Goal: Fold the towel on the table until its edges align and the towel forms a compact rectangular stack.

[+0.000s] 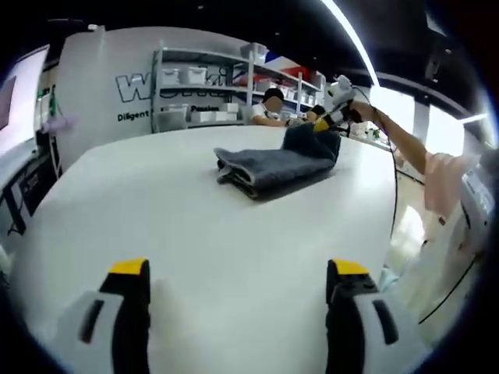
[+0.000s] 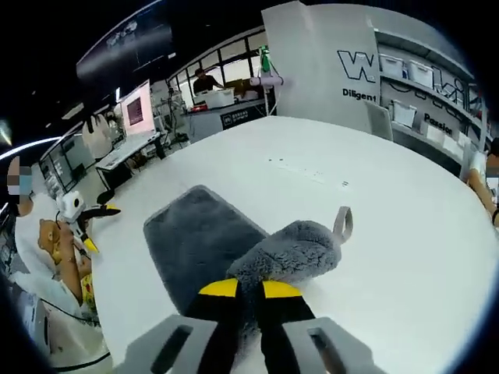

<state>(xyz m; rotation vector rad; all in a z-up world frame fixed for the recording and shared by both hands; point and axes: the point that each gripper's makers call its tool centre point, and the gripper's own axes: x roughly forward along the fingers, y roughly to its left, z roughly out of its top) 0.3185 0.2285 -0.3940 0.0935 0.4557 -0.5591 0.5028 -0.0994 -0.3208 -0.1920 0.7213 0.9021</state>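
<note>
A dark grey towel (image 1: 269,167) lies folded on the white table (image 1: 156,202), toward its far side. Its right corner is lifted by my right gripper (image 1: 334,115), which enters from the right on a person's arm. In the right gripper view, the right gripper (image 2: 249,290) is shut on a bunched fold of the towel (image 2: 292,253), with the flat part (image 2: 199,238) spread beneath and a small loop tag (image 2: 341,222) sticking up. My left gripper (image 1: 238,273) hovers open over bare table, well short of the towel. The left gripper (image 2: 86,222) also appears beyond the table's edge, jaws apart.
Shelves with white bins (image 1: 195,97) and a seated person (image 1: 271,109) are beyond the table's far edge. A white lettered wall (image 2: 343,70), a chair (image 2: 380,118) and desks with a monitor (image 2: 134,109) stand around the table.
</note>
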